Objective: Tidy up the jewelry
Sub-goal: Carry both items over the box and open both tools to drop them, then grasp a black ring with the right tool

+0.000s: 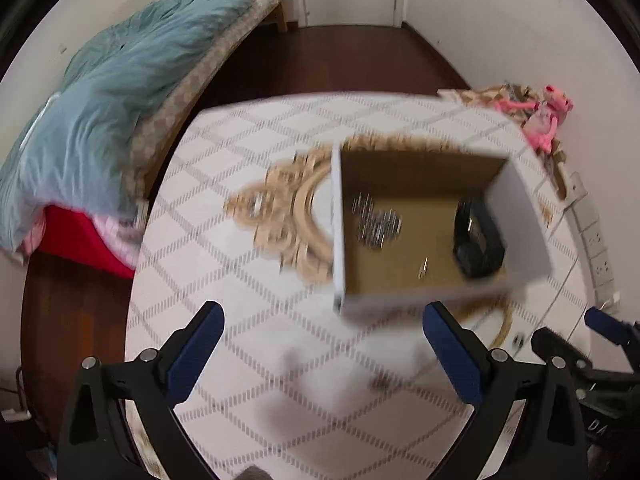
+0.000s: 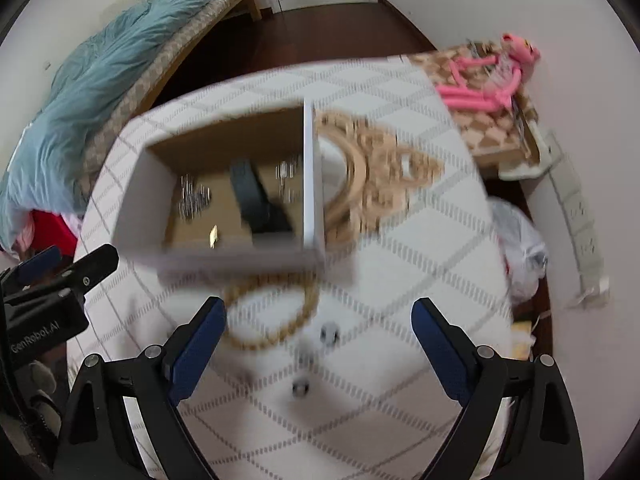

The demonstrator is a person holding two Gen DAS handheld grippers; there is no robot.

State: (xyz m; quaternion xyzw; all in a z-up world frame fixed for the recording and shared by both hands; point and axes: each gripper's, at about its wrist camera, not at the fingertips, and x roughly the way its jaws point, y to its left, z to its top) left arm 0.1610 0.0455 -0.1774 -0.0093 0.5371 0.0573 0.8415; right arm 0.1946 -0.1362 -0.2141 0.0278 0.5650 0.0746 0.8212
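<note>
My left gripper [image 1: 322, 340] and my right gripper [image 2: 320, 336] hang side by side above the table [image 1: 240, 360], the box [image 1: 520, 216] ahead of both. In the box, a watch [image 1: 478, 240] lies right of a heap of chain jewelry [image 1: 376, 220]. An ornate mirror frame [image 1: 288, 208] lies on the table, touching the box's left side. A beaded bracelet [image 2: 272, 320] lies before the box, and two small pieces [image 2: 330, 334] lie nearer me. The bed [image 1: 100, 120] stands far left, the plush toy [image 2: 488, 76] beyond the table's right corner.
</note>
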